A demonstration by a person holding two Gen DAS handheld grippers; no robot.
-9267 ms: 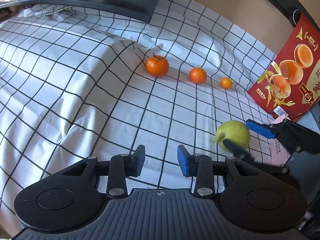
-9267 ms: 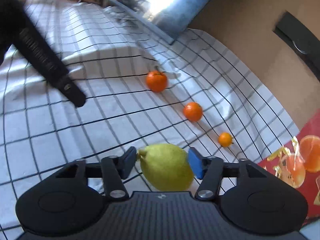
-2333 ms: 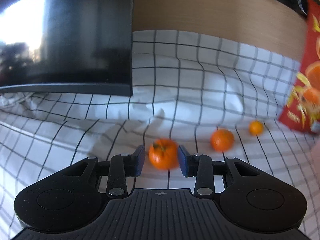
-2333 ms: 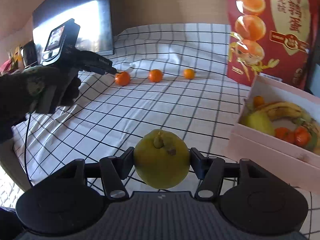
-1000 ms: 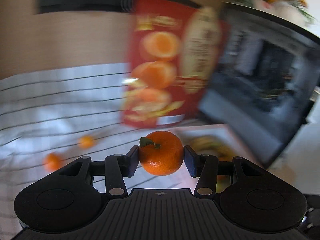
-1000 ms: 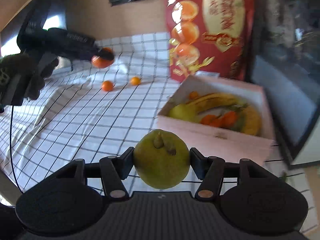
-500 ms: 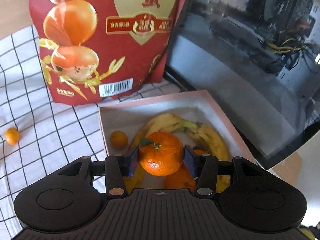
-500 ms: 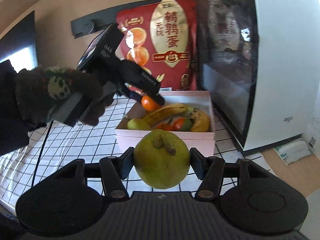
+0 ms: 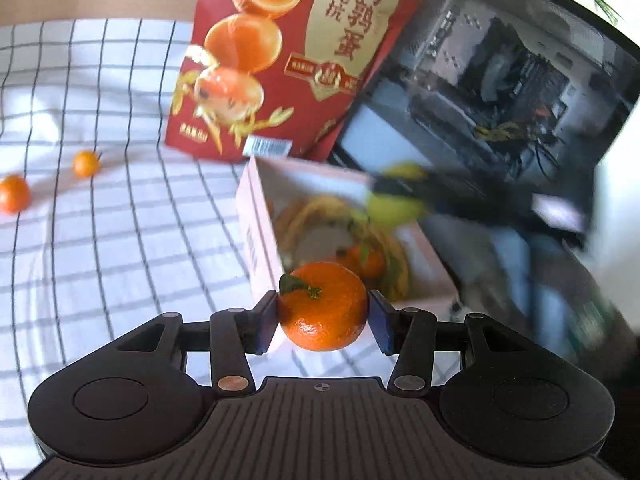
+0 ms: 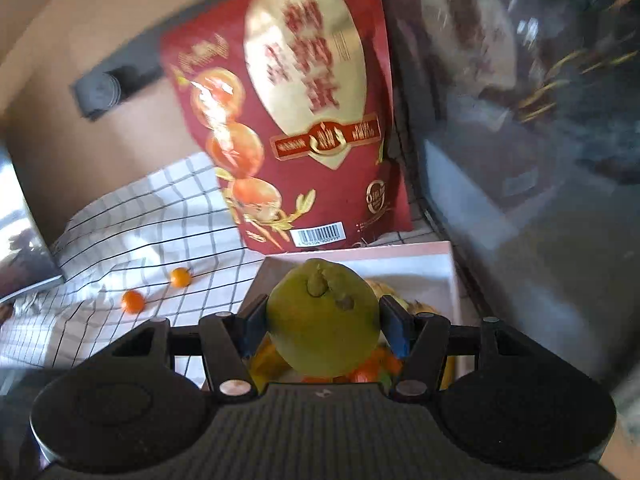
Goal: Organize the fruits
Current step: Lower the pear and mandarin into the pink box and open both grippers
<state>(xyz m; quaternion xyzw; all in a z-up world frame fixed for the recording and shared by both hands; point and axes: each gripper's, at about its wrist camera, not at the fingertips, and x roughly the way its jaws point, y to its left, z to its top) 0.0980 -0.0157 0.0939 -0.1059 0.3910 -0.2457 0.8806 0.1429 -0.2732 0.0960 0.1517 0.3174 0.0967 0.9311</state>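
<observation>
- Tangerine, round and bright orange with a green leaf at its stem [image 9: 323, 306], sits pinched between the blue pads of the left gripper [image 9: 323, 322], right at the near corner of the pale pink cardboard box [image 9: 256, 216].
- Green-yellow pear, stem end up [image 10: 323, 316], is clamped in the right gripper [image 10: 323, 326], jaws set wide around it, hanging over the box's fruit.
- Inside the box: yellow bananas [image 9: 394, 256] and another small orange fruit [image 9: 366, 260], blurred.
- Two little orange fruits, one [image 9: 14, 199] and another [image 9: 86, 164], lie well apart from the box on the white black-grid cloth [image 9: 120, 220].
- Red snack bag with printed oranges [image 9: 288, 60] stands just behind the box.
</observation>
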